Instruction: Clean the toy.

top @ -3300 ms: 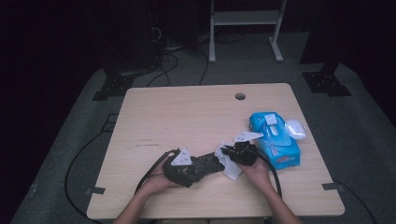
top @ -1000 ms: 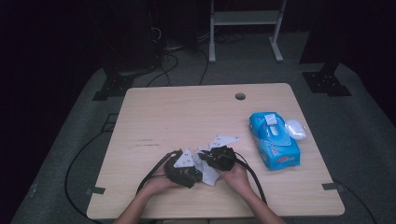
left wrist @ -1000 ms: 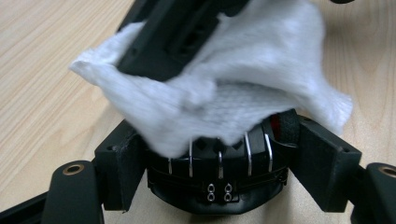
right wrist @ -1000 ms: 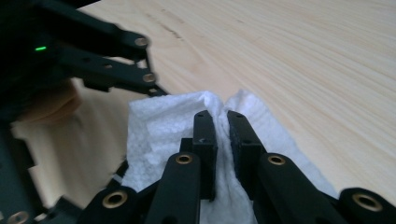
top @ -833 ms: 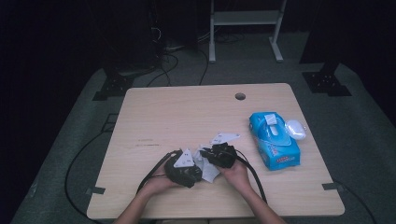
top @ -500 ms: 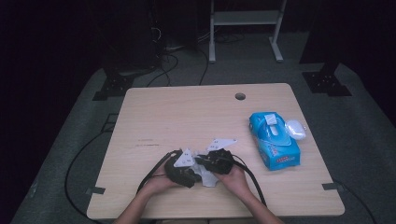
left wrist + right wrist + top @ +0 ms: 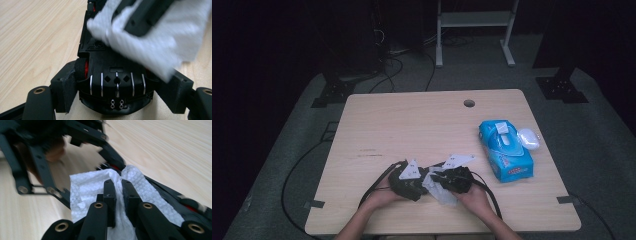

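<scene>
Dark room, pale wood table (image 7: 412, 125), blue wipes pack (image 7: 507, 155) at right edge

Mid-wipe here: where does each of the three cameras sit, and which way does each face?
High view: above the person's side, facing forward and down on the table; both forearms enter below.
Left gripper view: rides the left gripper, looking along jaws clamping the black toy car.
Right gripper view: rides the right gripper, jaws pinching the white wipe.
Shared: both gripper views show wipe on car.
</scene>
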